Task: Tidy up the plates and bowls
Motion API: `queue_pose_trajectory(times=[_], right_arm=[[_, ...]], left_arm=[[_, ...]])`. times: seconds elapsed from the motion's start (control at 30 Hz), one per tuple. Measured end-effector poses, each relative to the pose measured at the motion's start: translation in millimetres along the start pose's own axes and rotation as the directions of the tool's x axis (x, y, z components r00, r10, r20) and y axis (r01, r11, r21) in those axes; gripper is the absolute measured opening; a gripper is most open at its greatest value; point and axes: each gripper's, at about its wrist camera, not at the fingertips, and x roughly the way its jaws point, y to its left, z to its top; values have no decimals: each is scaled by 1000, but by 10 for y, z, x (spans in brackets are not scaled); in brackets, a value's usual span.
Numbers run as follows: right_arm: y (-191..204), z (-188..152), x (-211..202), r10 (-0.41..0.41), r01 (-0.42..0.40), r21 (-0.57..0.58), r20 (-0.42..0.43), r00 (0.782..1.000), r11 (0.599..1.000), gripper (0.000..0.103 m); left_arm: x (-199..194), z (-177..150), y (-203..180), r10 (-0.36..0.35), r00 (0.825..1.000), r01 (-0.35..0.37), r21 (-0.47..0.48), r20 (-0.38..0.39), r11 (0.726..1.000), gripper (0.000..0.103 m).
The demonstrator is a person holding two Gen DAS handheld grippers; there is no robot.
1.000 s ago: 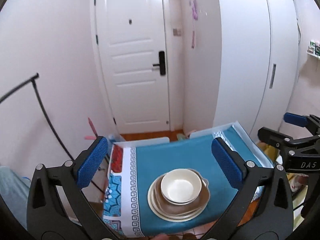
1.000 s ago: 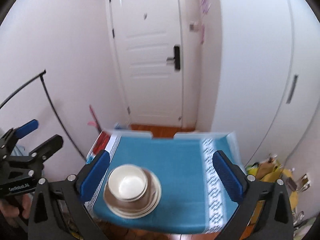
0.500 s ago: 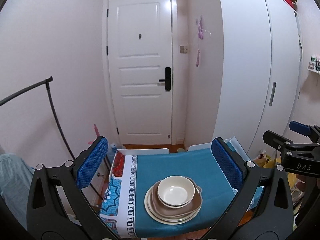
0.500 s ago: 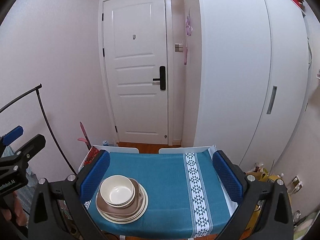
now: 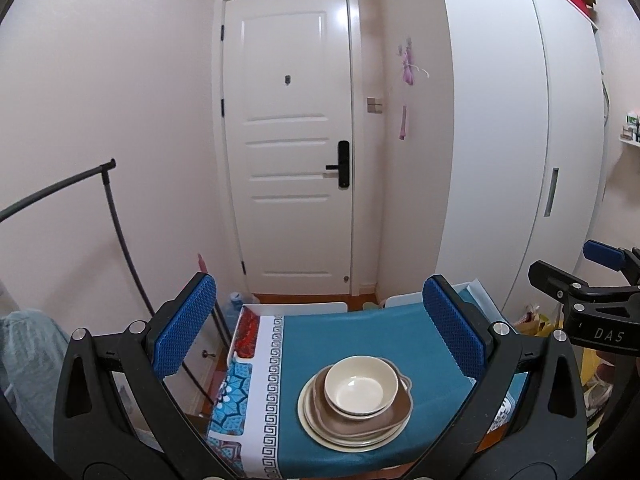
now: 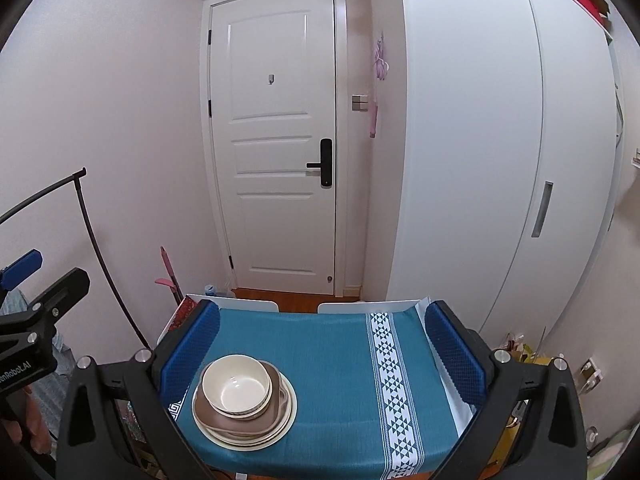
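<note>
A cream bowl (image 5: 361, 385) (image 6: 236, 384) sits on top of a stack: a brown plate (image 5: 396, 410) (image 6: 276, 402) and a cream plate (image 5: 310, 420) (image 6: 291, 410) beneath it. The stack rests on a small table with a teal cloth (image 5: 352, 336) (image 6: 320, 344). My left gripper (image 5: 320, 330) hangs above and in front of the table, open and holding nothing. My right gripper (image 6: 322, 346) is also open and holds nothing, with the stack near its left finger (image 6: 190, 350). Each gripper shows at the edge of the other's view.
A white door (image 5: 292, 160) (image 6: 280, 140) stands behind the table, a tall white wardrobe (image 5: 500, 140) (image 6: 480, 140) to the right. A black curved rack pole (image 5: 120, 236) (image 6: 92, 240) stands at left. Bags and clutter (image 6: 520, 354) lie on the floor at right.
Both cameras have tilted up and steadied, so the table and stack sit lower in view. The dishes have not moved and both grippers stay open.
</note>
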Motion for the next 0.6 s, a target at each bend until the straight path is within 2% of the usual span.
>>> queue_pose_trajectory(times=[0.6], right_arm=[[13, 26, 102, -7, 8, 3, -17, 1000, 1000, 102]], left_arm=[[88, 2, 64, 19, 1000, -19, -13, 3, 1000, 103]])
